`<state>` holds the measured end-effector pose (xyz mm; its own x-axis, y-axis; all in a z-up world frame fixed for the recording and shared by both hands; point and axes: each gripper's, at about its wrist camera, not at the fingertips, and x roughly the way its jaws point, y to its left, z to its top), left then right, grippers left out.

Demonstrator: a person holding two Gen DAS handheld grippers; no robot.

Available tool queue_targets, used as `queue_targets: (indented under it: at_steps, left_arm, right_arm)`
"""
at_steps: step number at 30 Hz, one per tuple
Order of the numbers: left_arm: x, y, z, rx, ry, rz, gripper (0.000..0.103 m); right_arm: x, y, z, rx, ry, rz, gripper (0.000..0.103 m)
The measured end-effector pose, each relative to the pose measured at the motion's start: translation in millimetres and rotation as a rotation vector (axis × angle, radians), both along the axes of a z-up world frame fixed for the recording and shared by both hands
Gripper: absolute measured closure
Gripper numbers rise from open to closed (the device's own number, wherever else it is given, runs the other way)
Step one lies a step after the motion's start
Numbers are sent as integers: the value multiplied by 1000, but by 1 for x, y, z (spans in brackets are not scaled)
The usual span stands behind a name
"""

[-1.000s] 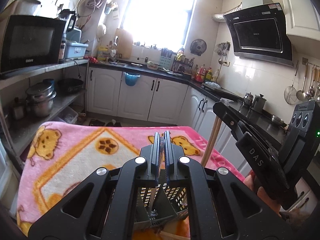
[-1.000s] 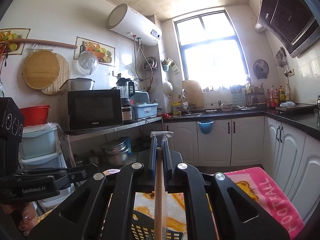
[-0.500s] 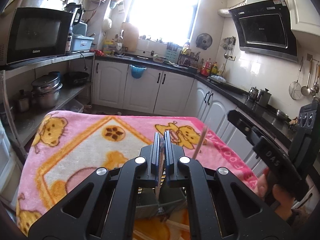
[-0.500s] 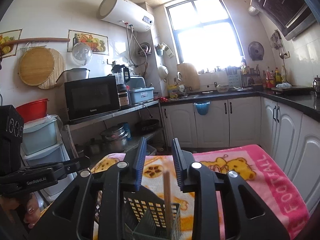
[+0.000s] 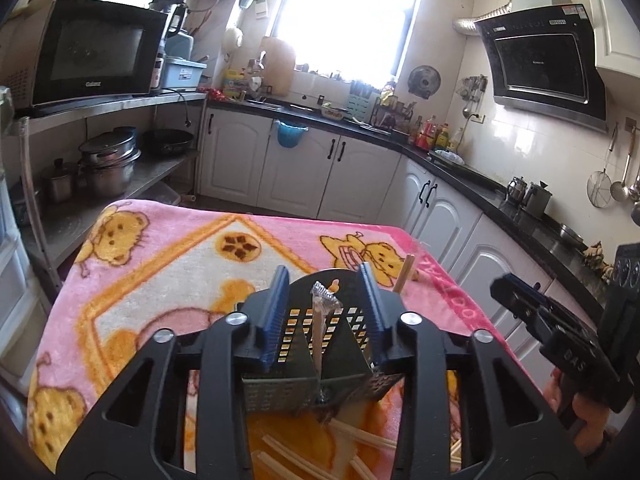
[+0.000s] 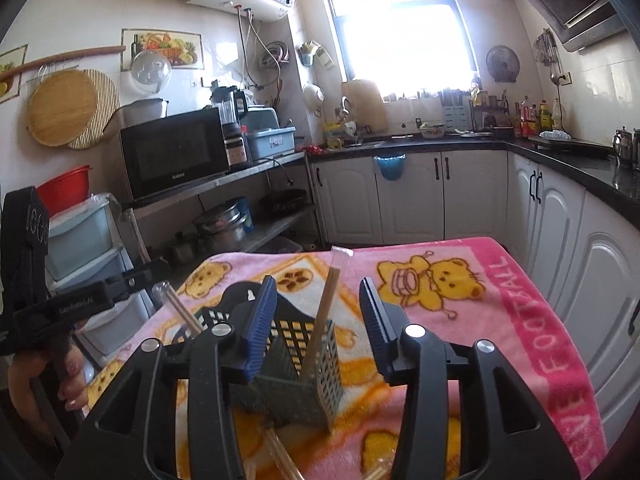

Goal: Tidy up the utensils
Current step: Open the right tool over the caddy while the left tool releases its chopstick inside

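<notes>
- My left gripper [image 5: 325, 312] is opening, wrapped chopsticks [image 5: 319, 334] upright between the jaws, untouched, in the basket [image 5: 280, 394] at lower centre.
- My right gripper [image 6: 318, 324] is opening; its wrapped pair [image 6: 326, 312] leans free.
- Loose chopsticks [image 5: 362, 436] lie flat at frame bottom, nearer my left.

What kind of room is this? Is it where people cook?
Yes, this looks like a home kitchen. There is a microwave on a shelf, a range hood on the tiled wall, and white cabinets under a dark counter. Ladles hang on the wall too.
</notes>
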<state>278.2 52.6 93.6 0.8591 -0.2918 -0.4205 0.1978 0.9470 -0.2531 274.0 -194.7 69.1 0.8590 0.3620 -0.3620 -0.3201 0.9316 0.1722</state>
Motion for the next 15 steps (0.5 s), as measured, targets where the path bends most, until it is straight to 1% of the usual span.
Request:
queue_targets:
  at_steps: [2, 4, 6, 8, 11, 13, 15]
  left_arm:
    - [-5, 1, 1, -2, -1, 9, 65]
    - [-11, 2, 4, -10, 3, 6, 57]
    - [-15, 2, 6, -9, -1, 18, 52]
    - [-21, 4, 8, -18, -1, 21, 49]
    - [-31, 6, 10, -28, -9, 26, 41]
    - [-37, 8, 12, -42, -10, 31, 31]
    - [-43, 10, 14, -53, -12, 30, 24]
  right_arm:
    - [-5, -2, 0, -6, 12, 4, 56]
    - [-12, -5, 0, -9, 19, 3, 55]
    - [-17, -8, 1, -5, 30, 3, 54]
    - [-21, -10, 2, -5, 38, 7, 51]
    - [-27, -13, 0, -6, 57, 20, 49]
    - [-31, -14, -1, -4, 66, 26, 48]
    - [-37, -15, 0, -7, 62, 34, 46]
